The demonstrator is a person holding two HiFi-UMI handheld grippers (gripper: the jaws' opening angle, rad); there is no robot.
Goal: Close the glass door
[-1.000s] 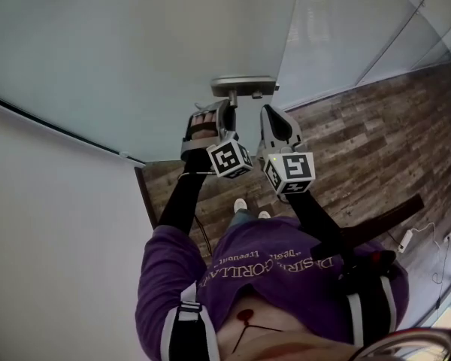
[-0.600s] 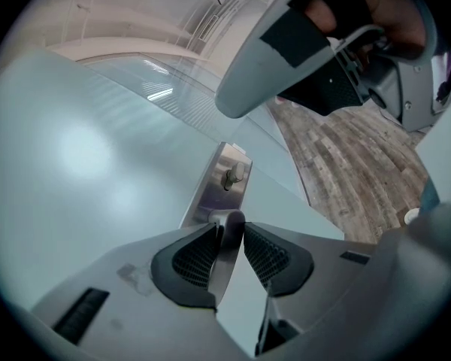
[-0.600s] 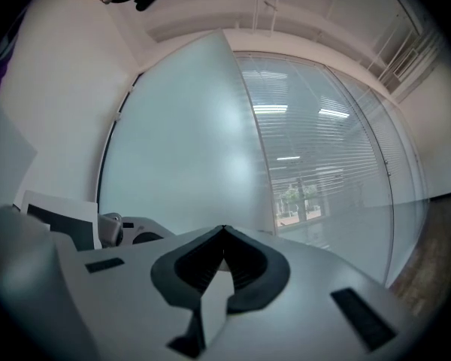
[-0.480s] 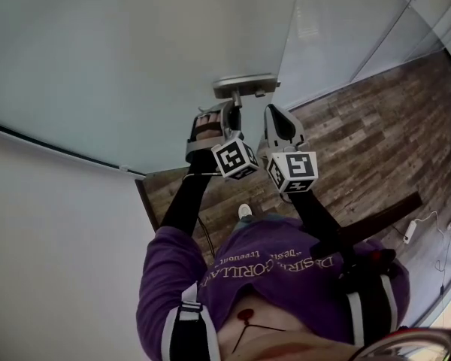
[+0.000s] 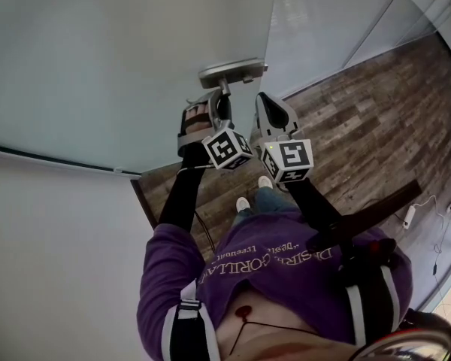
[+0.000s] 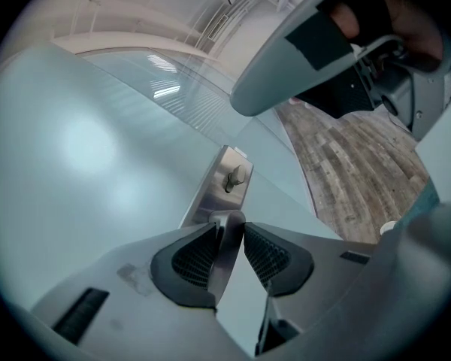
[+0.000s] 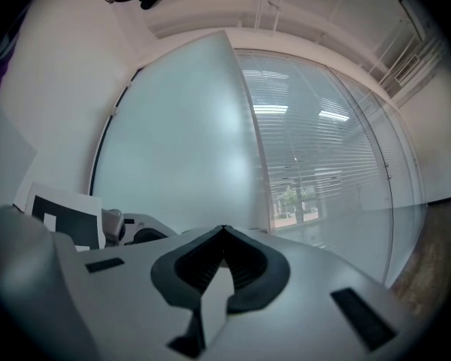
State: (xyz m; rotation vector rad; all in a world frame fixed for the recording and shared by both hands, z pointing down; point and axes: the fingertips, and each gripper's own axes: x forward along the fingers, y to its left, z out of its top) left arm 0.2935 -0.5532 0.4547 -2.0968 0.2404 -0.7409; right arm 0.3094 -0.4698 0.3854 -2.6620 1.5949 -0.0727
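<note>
Swung further, frosted glass door (image 5: 128,59): left gripper (image 6: 229,235) clamps steel handle (image 6: 227,190), right gripper (image 7: 224,233) closed.

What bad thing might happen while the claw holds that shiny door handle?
1. The left claw pinches only the thin, smooth metal door handle. It might slip off as the glass door swings, leaving the door open.
2. The right claw is shut and empty, close beside the handle. It might bump the glass or the handle plate.
</note>
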